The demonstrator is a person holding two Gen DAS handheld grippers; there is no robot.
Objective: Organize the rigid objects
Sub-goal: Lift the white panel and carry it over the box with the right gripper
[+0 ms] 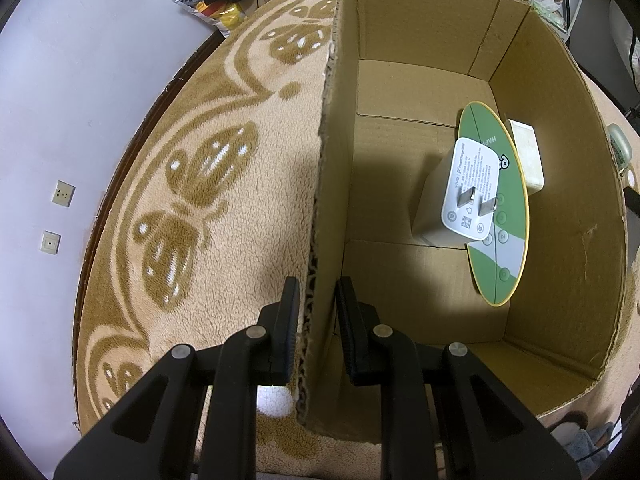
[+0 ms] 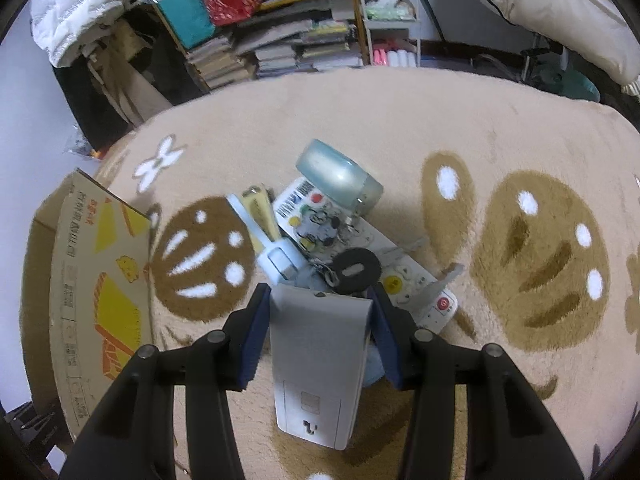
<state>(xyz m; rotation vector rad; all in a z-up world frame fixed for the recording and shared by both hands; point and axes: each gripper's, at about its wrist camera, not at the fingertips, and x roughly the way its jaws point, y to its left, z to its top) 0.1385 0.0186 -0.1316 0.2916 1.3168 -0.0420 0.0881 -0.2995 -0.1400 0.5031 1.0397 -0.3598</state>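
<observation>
Left tongs [image 1: 318,312] straddle the cardboard box [image 1: 560,208] wall, gap visible; right tongs [image 2: 318,320] clamp a white device [image 2: 318,360]

Inside the cardboard box [image 1: 420,28] lay three things: one white charger [image 1: 456,196], one green oval remote [image 1: 504,216] and one cream block [image 1: 526,156]. Outside the box, the pile held one grey-white device [image 2: 318,360], one white remote [image 2: 404,276], one black ring [image 2: 356,266] and one pale-blue case [image 2: 338,176].
</observation>
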